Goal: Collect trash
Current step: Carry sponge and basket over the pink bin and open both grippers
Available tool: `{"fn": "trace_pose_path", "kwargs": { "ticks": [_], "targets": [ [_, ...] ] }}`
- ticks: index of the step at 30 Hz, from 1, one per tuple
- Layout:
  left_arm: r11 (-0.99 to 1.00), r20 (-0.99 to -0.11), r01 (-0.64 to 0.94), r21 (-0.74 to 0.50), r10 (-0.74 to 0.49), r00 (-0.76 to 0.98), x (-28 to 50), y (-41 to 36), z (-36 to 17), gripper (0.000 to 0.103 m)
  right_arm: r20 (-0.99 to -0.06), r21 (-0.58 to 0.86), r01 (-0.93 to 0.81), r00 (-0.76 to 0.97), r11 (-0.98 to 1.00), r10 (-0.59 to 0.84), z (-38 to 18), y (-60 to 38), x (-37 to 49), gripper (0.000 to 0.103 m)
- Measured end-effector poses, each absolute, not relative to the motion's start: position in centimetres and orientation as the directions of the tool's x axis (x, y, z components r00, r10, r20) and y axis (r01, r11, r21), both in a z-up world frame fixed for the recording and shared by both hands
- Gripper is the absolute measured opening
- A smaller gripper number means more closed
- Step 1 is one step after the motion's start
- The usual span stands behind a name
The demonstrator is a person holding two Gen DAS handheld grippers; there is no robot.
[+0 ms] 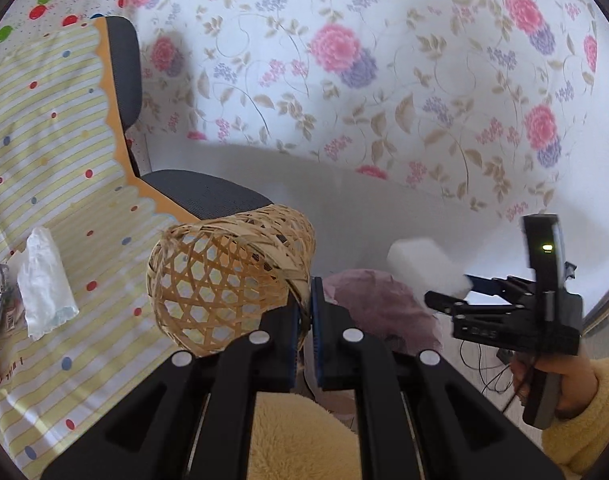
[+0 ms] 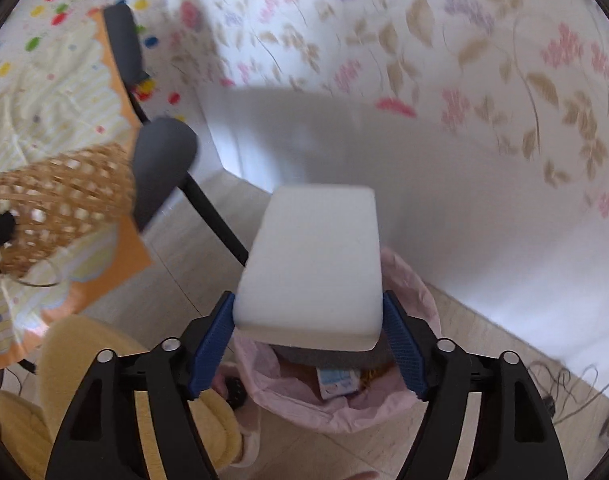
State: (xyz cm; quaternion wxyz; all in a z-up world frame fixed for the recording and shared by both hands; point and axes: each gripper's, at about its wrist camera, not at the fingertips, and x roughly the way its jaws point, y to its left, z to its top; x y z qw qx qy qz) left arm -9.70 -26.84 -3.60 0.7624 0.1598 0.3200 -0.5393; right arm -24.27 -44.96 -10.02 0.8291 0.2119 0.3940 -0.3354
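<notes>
Blue-padded fingers point(image 2: 404, 344) of the right gripper point(image 2: 308, 344) clamp a white foam block point(image 2: 312, 264) directly above the pink-lined trash bin point(image 2: 408, 280).

Left gripper point(image 1: 304, 316) is closed on the rim of a woven basket point(image 1: 224, 276), held beside the bin; crumpled white paper point(image 1: 44, 284) lies on the striped tabletop point(image 1: 44, 140), well apart from the bin.

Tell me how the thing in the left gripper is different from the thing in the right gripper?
The woven basket is tan and full of holes; the white foam block is plain and solid. The basket is round, the block flat and rectangular. The left gripper pinches only the basket's thin rim, while the right gripper squeezes the block's whole width, above the pink-lined trash bin. Both are held off the table.
</notes>
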Motion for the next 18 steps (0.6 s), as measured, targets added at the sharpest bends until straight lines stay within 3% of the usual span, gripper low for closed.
{"fn": "trace_pose_path", "kwargs": {
  "ticks": [6,18],
  "targets": [
    [0.343,-0.697,0.936,-0.082,-0.691,0.193,-10.1,-27.6,-4.6,0.004,-0.795,0.14,0.727,0.488,0.672,-0.362,-10.0,-45.2,-25.5,0.075],
    [0.101,-0.745,0.993,-0.06,-0.666,0.023,-15.6,-33.8,-4.6,0.004,-0.598,0.072,0.74,0.569,0.669,-0.565,-1.3,-43.6,-30.3,0.075]
  ]
}}
